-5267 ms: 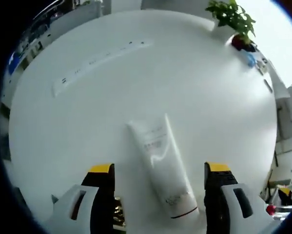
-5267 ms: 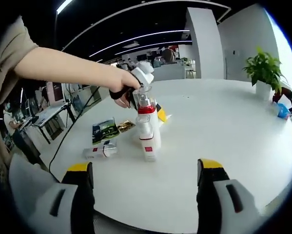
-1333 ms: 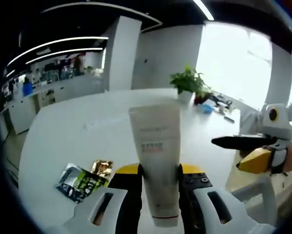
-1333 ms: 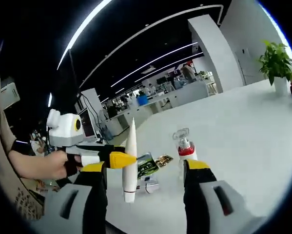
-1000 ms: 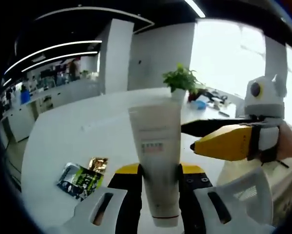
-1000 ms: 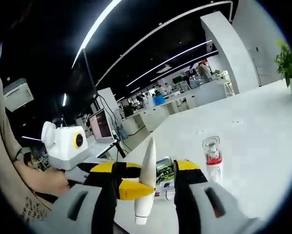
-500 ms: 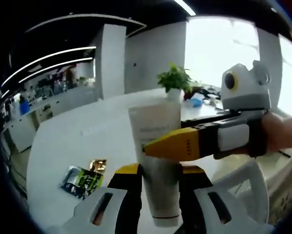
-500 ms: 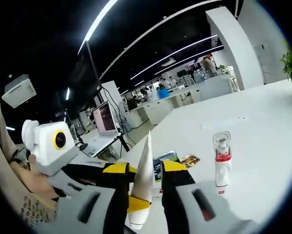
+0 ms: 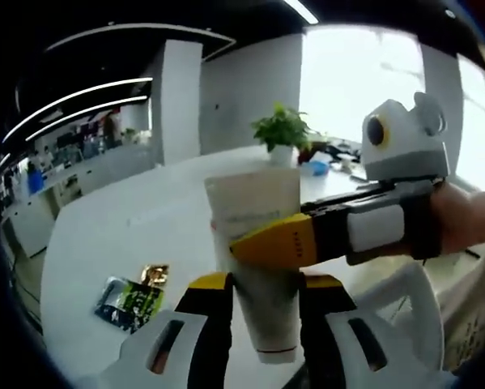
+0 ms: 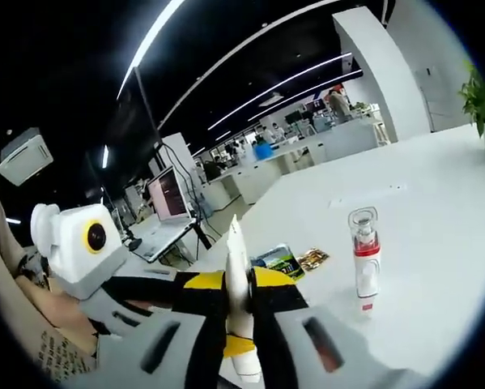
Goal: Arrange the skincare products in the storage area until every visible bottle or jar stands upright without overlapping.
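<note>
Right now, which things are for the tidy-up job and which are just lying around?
For the job: white tube, pinched by both the left gripper and right gripper; red-and-white spray bottle, upright.

Lying about: green packet, gold sachet, potted plant.

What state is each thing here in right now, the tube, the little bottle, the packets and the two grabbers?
White tube: held off the table, cap end down, clamped by both grippers.
Left gripper: shut on the tube's lower part.
Right gripper: shut across the tube's flat end.
Red-and-white bottle: standing upright on the white table, clear cap on.
Sachets: lying flat on the table.
</note>
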{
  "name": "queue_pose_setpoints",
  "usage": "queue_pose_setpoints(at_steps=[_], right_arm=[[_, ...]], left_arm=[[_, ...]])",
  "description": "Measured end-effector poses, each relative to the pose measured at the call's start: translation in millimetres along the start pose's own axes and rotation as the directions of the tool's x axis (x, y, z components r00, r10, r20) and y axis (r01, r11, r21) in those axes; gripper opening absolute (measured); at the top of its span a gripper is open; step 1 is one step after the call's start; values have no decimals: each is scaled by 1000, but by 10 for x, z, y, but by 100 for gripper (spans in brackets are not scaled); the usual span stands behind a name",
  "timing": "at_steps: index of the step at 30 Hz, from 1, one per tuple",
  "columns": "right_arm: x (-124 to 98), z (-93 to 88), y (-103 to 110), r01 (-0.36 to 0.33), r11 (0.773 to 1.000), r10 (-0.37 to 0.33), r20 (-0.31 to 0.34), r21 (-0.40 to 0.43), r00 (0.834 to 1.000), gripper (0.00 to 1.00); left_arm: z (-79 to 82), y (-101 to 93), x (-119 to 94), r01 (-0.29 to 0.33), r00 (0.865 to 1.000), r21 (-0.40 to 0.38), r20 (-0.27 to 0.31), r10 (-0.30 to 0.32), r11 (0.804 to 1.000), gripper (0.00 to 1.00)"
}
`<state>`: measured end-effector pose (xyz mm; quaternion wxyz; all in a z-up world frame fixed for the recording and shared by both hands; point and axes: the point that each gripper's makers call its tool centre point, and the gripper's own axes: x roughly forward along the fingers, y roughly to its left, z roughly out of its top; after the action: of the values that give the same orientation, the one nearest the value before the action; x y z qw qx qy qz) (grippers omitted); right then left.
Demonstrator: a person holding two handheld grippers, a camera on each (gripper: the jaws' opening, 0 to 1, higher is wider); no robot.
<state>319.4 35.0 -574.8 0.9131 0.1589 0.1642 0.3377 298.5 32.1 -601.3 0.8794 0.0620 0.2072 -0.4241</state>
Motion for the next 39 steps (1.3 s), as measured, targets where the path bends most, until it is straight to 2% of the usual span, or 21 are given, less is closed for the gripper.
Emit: queue_pose_setpoints(at_steps=[5,6,8,9,12,15,16,17,18,19,20,21,22,23,24,26,30,32,37,38,39], right_arm=[[-39,7,32,-58,997,57,-17,-43,998,8],[-44,7,57,-88,994,87,-28,-60,996,8],[-66,21,95,-146,986,143,-41,-81,989,8],[-82,41,118,-175,981,172,-43,-81,984,8],[-115,102,204,-250,965,248,-40,-80,968,8],[-159,111,311,-341,932,333,-84,-121,939,8],[-177,107,363,-381,914,369,-105,-139,923,8],[-187,111,386,-398,906,384,-114,-147,916,8],[-213,111,440,-438,887,423,-127,-148,897,8],[-234,110,475,-467,869,448,-139,-165,883,8],[-263,105,516,-495,852,472,-157,-172,867,8],[-285,94,551,-519,838,494,-171,-171,853,8],[-303,86,579,-544,816,513,-191,-194,837,8],[-305,82,583,-547,815,515,-195,-190,835,8],[-315,65,607,-571,798,535,-210,-193,819,8],[-310,48,609,-579,792,541,-218,-192,812,8],[-327,-31,621,-614,765,566,-254,-193,785,9],[-335,-61,619,-620,758,567,-266,-202,780,9],[-352,-181,589,-638,740,575,-292,-212,764,10],[-345,-199,581,-636,742,571,-295,-215,766,11],[-332,-216,558,-629,746,563,-298,-217,771,11]], left_arm=[[-8,-66,-20,67,998,21,-5,-67,998,29],[-16,-82,-27,86,996,24,-10,-86,996,29],[-23,-106,-33,122,993,25,-13,-121,992,29],[-51,-135,-34,159,987,18,-28,-158,987,29],[-105,-154,-20,204,978,49,-60,-201,978,31],[-71,-198,-29,256,966,44,-58,-254,966,33],[-60,-247,-36,299,953,43,-62,-296,953,32],[-51,-289,-44,335,941,51,-65,-331,941,31],[-37,-326,-53,368,929,58,-68,-364,928,29],[-29,-338,-57,381,924,66,-71,-377,922,29],[-9,-375,-74,412,911,84,-71,-407,907,29],[-4,-384,-80,420,907,85,-70,-415,904,29],[0,-418,-99,443,896,91,-77,-438,892,28],[-1,-434,-106,453,891,99,-81,-447,886,28],[-6,-461,-113,467,884,119,-86,-459,876,26],[-24,-514,-125,483,876,146,-102,-472,864,23],[-102,-524,-123,488,872,184,-142,-468,853,22],[-153,-530,-122,490,871,215,-165,-463,845,22],[-233,-514,-78,484,872,199,-194,-450,852,17],[-266,-493,-54,474,877,212,-205,-435,855,16],[-289,-466,-33,467,881,255,-217,-421,846,15]])
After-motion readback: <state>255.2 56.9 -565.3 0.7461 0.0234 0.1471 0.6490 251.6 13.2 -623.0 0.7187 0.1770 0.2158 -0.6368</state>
